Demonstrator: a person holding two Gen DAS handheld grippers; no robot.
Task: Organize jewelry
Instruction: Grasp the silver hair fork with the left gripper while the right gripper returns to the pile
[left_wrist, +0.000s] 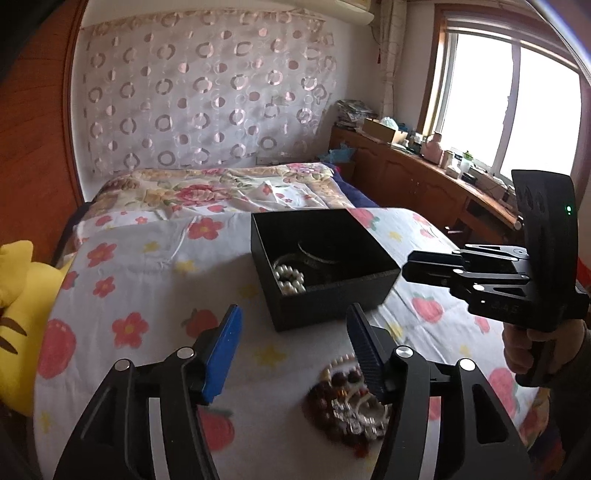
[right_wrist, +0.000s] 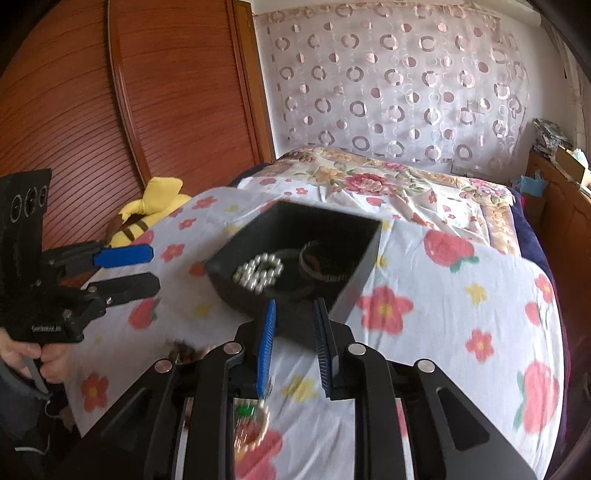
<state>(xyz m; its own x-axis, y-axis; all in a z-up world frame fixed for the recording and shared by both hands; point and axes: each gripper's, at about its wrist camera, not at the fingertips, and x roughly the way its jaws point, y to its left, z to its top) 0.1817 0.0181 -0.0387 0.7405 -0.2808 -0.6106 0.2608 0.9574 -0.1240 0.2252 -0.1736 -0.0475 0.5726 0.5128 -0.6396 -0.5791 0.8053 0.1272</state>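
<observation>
The black box (left_wrist: 325, 280) sits open on the bed (left_wrist: 147, 266), and it is the best thing to steer by. Inside it lie a pearl bracelet (left_wrist: 290, 277) and some dark bangles (left_wrist: 317, 254). On the sheet just in front of the box, on the person's side, lies a pile of beads (left_wrist: 347, 402), brown and silvery, all tangled up. The left gripper (left_wrist: 291, 354) hangs over that pile with its fingers (left_wrist: 225, 347) about half open and nothing between them; the pile lies low and toward the dark finger, partly under it, not in the middle of the gap. The step now looks like picking up one piece from the pile to put in the box. To do it well, the left gripper should slide a little so the beads sit in the middle of the gap, then go down until the tips touch the sheet, and close slowly on one strand so the whole knot does not come up. The right gripper (right_wrist: 293, 332) points at the near wall of the box, with its fingers (right_wrist: 266, 343) a small way apart and holding nothing. A small blurry beaded piece with green in it (right_wrist: 251, 421) lies on the sheet below its blue finger, on the near side of the box.
</observation>
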